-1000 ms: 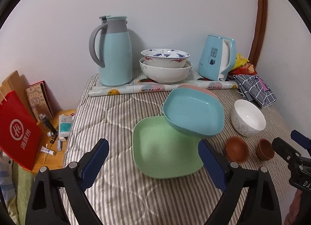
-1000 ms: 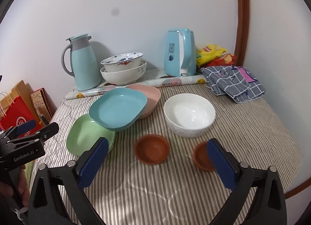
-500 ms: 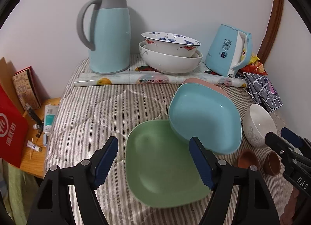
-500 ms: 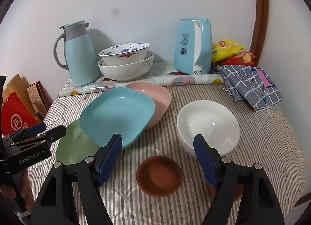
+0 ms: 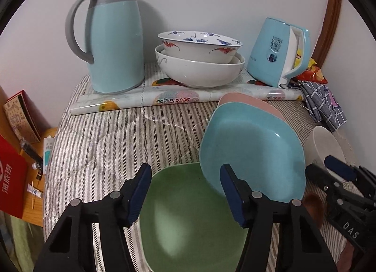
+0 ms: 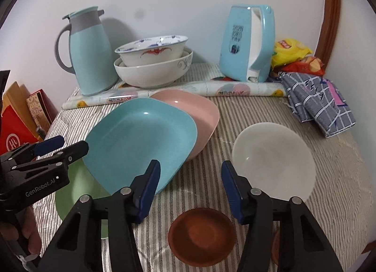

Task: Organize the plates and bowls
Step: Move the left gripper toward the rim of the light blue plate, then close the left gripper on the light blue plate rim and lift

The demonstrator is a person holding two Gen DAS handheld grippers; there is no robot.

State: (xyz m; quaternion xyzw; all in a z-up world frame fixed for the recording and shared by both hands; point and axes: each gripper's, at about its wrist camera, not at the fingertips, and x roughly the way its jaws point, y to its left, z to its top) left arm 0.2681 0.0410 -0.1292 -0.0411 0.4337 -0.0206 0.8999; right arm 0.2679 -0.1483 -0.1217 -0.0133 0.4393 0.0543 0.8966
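Observation:
A green plate (image 5: 188, 215) lies on the striped cloth, its far rim between the fingers of my open, empty left gripper (image 5: 184, 193). A blue plate (image 5: 251, 152) leans over its right side and rests on a pink plate (image 5: 249, 102). In the right wrist view the blue plate (image 6: 141, 140) and pink plate (image 6: 199, 112) sit left of a white bowl (image 6: 272, 161). My right gripper (image 6: 190, 188) is open and empty above a small brown dish (image 6: 202, 236). Two stacked white bowls (image 5: 199, 60) stand at the back.
A blue thermos jug (image 5: 112, 36) and a blue kettle (image 5: 277, 53) stand by the wall, with a rolled mat (image 5: 164, 98) in front of them. A checked cloth (image 6: 317, 105) and snack bags (image 6: 293, 55) lie at the right. Red bags (image 5: 11, 178) stand off the left edge.
Both grippers have moved forward and lower toward the dishes. The left now reaches the green plate's rim; the right is over the small brown dish. Both finger gaps have narrowed.

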